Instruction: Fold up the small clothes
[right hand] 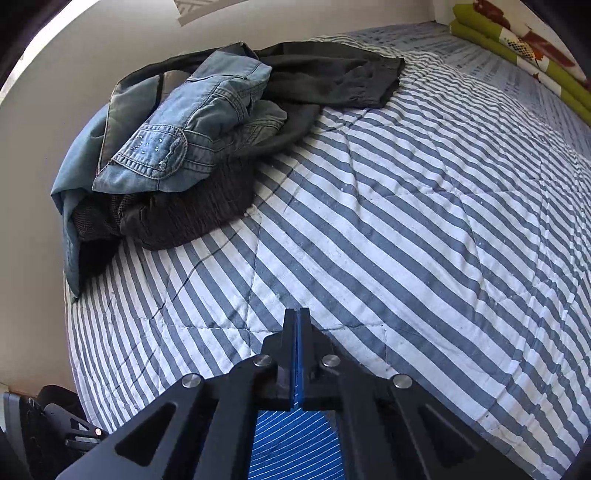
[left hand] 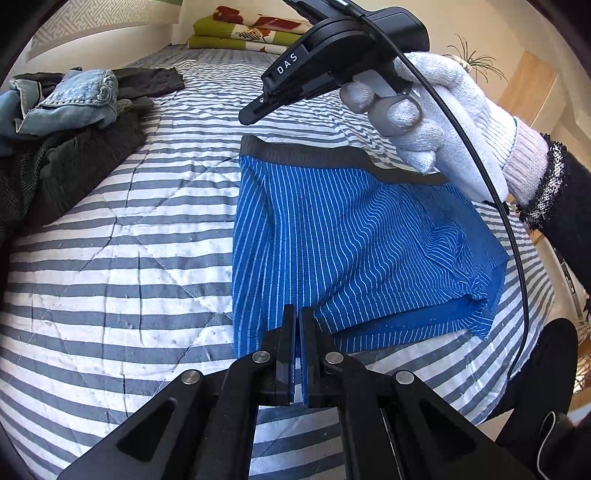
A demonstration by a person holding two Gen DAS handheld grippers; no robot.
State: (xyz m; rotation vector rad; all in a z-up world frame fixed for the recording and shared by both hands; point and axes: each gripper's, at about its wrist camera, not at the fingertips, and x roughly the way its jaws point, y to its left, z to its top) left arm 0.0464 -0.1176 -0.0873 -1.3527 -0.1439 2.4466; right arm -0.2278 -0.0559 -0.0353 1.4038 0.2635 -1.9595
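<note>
Blue pinstriped shorts [left hand: 343, 236] with a dark grey waistband lie spread on the striped quilt [left hand: 122, 280]. In the left wrist view my left gripper [left hand: 298, 314] is shut at their near hem, between the two leg openings, and the fabric runs in between the fingers. A white-gloved hand [left hand: 450, 122] holds my right gripper [left hand: 246, 115] above the waistband's left corner, apart from the cloth. In the right wrist view the right gripper [right hand: 297, 314] is shut with nothing between its fingers. A strip of the shorts [right hand: 295, 443] shows beneath it.
A heap of clothes, light denim [right hand: 177, 140] on top of dark garments [right hand: 332, 74], lies at the bed's far left against the wall. Folded green floral bedding [left hand: 243, 33] sits at the head of the bed. The quilt's near edge drops off at the lower right.
</note>
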